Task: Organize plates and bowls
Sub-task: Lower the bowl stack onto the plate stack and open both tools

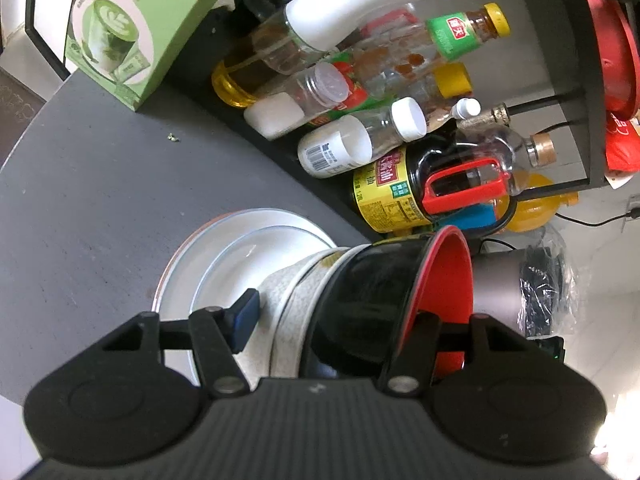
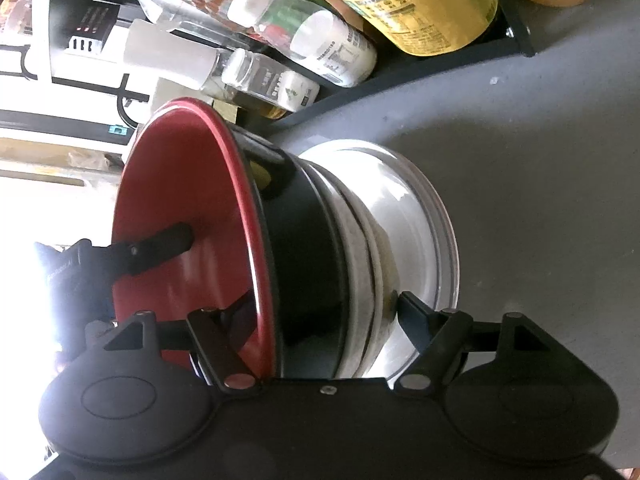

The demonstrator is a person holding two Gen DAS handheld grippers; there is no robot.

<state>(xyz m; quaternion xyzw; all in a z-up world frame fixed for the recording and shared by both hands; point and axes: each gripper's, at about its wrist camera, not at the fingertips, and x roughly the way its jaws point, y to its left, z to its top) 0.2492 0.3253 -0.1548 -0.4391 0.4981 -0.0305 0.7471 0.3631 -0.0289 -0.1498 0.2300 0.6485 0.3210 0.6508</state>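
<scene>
A dark grey tabletop (image 1: 92, 184) with a matte, faintly speckled surface carries everything. A white plate (image 1: 224, 248) lies directly on it, and stacked bowls sit on that plate. Along the far edge of the tabletop stands a low black rack (image 1: 276, 148) crowded with bottles and jars. Beside the rack, a green carton (image 1: 132, 28) printed with a latte picture rests on the tabletop. A tiny greenish crumb (image 1: 172, 137) lies on the bare surface between the carton and the plate, well apart from both.
</scene>
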